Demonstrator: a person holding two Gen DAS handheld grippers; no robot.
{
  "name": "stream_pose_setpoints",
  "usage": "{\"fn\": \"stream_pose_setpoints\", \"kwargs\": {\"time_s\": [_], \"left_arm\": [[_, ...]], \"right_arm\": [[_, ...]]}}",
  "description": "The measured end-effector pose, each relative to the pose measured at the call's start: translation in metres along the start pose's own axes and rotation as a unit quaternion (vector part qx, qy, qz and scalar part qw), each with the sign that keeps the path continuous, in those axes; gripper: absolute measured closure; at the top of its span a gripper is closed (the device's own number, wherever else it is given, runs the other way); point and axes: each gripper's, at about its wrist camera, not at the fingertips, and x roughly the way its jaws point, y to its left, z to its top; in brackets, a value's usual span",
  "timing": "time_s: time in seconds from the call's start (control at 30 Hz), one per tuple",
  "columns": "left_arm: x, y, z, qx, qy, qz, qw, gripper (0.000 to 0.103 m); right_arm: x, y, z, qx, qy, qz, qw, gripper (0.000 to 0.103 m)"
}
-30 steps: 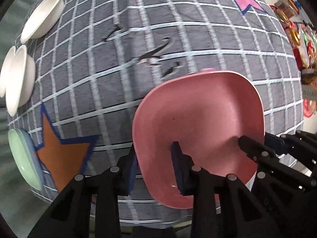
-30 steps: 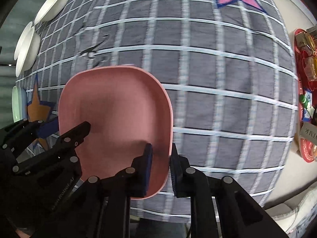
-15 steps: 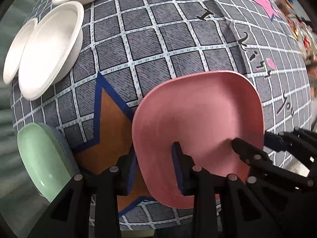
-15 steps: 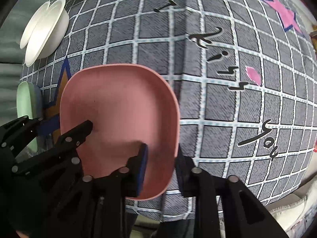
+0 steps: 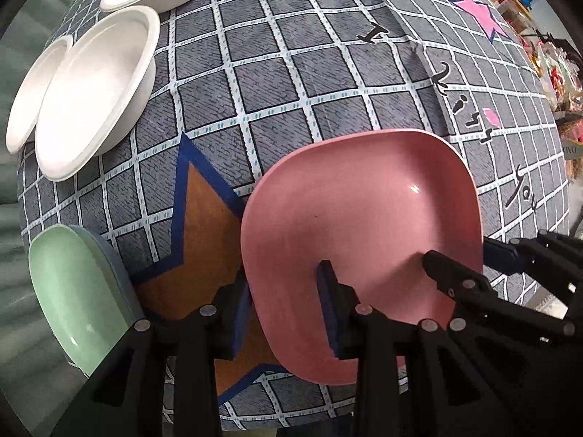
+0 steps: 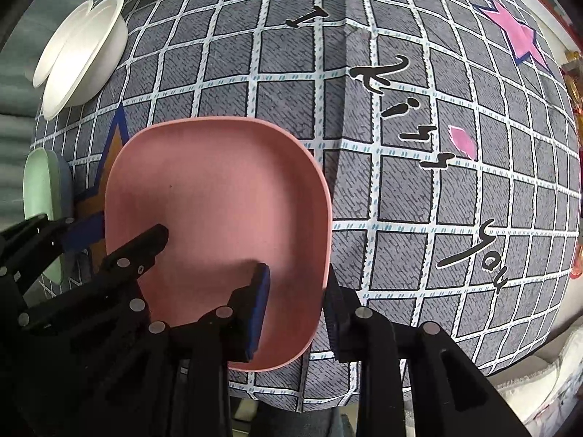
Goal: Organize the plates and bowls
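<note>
Left gripper (image 5: 284,313) clamps the pink plate's (image 5: 360,233) lower-left rim; right gripper (image 6: 297,304) straddles its right rim, jaws just eased, grip uncertain; the green plate (image 5: 69,284) stack lies lower left, nearer the left gripper.

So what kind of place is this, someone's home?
Probably a home dining spot: a table under a checked star-print tablecloth, white bowls and a pink plate on it, packaged snacks nearby.
</note>
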Motion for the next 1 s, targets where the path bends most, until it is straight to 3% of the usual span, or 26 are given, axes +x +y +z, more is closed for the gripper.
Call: {"fn": "stream_pose_setpoints", "kwargs": {"time_s": [0.17, 0.3, 0.43, 0.57, 0.67, 0.8, 1.0], "left_arm": [[0.002, 0.004, -0.005, -0.047, 0.002, -0.001, 0.9989, 0.066], [0.003, 0.003, -0.008, -0.048, -0.003, 0.002, 0.9989, 0.066], [0.002, -0.001, -0.003, -0.047, 0.002, 0.006, 0.9989, 0.065], [-0.01, 0.002, -0.014, -0.047, 0.006, -0.003, 0.9989, 0.064], [-0.027, 0.008, -0.026, -0.026, -0.015, 0.009, 0.9995, 0.063], [-0.045, 0.029, -0.032, -0.027, -0.013, 0.002, 0.9995, 0.062], [-0.085, 0.103, -0.058, -0.042, -0.021, 0.019, 0.9987, 0.059]], "right_arm": [[0.017, -0.008, 0.016, -0.017, -0.004, 0.007, 1.0, 0.073], [0.023, -0.013, 0.027, -0.009, -0.009, 0.014, 1.0, 0.073], [0.015, -0.021, 0.017, 0.015, -0.002, 0.042, 0.999, 0.073], [0.0, -0.024, 0.008, 0.019, 0.006, 0.043, 0.999, 0.073], [-0.011, -0.028, 0.004, 0.022, 0.008, 0.051, 0.998, 0.072], [-0.03, -0.024, 0.001, 0.022, 0.006, 0.057, 0.998, 0.072], [-0.061, 0.011, 0.015, -0.005, 0.006, 0.073, 0.997, 0.072]]}}
